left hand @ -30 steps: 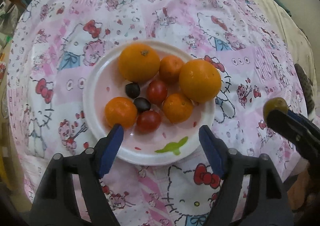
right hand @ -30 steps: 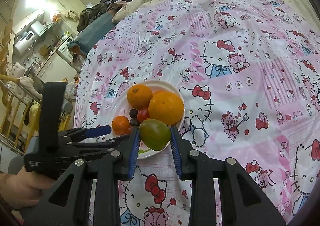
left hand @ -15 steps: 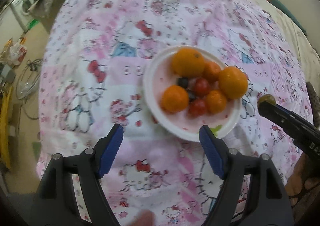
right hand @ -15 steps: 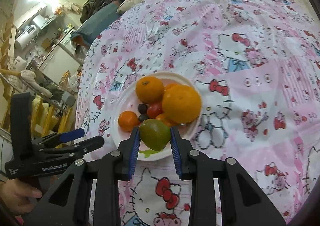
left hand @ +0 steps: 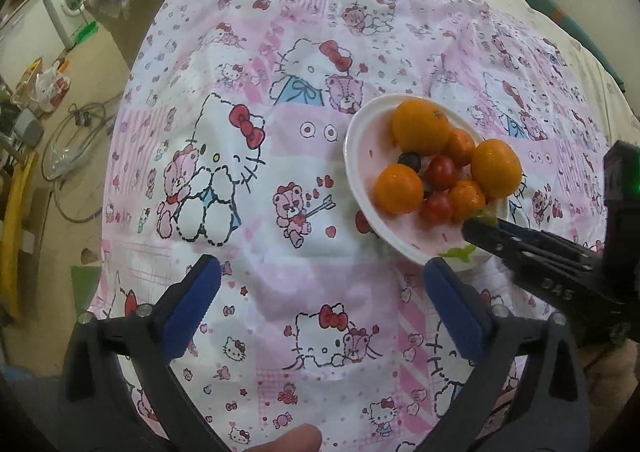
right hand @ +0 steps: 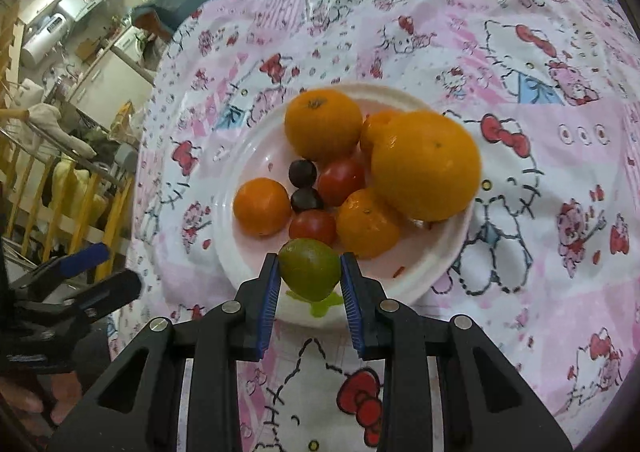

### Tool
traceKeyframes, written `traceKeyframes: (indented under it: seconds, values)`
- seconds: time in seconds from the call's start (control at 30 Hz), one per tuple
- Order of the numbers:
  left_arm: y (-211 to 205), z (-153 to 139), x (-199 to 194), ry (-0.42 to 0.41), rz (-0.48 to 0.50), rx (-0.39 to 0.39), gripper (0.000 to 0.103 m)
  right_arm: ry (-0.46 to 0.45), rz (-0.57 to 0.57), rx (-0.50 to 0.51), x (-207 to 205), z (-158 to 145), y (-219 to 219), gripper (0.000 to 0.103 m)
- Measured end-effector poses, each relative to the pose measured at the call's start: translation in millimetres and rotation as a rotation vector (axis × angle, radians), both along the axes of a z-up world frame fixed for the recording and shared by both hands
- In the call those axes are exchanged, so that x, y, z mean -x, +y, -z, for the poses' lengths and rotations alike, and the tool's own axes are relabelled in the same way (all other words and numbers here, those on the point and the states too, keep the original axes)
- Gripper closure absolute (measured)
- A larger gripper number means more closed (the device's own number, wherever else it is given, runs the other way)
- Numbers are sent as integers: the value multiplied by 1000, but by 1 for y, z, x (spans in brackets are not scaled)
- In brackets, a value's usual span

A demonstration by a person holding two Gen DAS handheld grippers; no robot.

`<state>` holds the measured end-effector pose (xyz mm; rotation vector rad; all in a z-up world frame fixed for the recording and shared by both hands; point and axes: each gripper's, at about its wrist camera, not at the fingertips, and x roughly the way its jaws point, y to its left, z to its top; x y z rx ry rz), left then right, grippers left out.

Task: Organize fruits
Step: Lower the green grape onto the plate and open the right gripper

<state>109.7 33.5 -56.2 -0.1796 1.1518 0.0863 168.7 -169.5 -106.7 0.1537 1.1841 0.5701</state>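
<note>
A white plate (right hand: pixel 424 272) on the Hello Kitty cloth holds two big oranges (right hand: pixel 426 165), several small oranges (right hand: pixel 262 205), two red tomatoes (right hand: pixel 342 181) and two dark fruits (right hand: pixel 303 172). My right gripper (right hand: pixel 309 280) is shut on a green fruit (right hand: pixel 309 268) over the plate's near rim. In the left wrist view the plate (left hand: pixel 360 167) lies at the right, with the right gripper (left hand: pixel 480 230) reaching over its edge. My left gripper (left hand: pixel 320 304) is open and empty over bare cloth, left of the plate.
The pink patterned cloth (left hand: pixel 248 131) covers a round table. Beyond its left edge are a floor with cables (left hand: pixel 76 155), a washing machine (left hand: pixel 68 7) and clutter. A yellow railing (right hand: pixel 60 195) stands left in the right wrist view.
My left gripper has drawn back and to the left, away from the plate. My right gripper has moved closer to the plate with the green fruit, now over its near rim.
</note>
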Motion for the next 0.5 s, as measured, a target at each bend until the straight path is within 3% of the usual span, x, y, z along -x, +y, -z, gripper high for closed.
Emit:
traceKeyframes:
  seconds: [0.23,0.37,0.5]
  values:
    - [5,4,-1,14,-22,1,1,31,14,7,-3,9,-1,67]
    - [6,6,-2,18,-31,-3,1,4,26,1,0,-1,-6,47]
    - [5,2,-1,-3,-26,0,1,-36,80,-15,4,-21,-23,47]
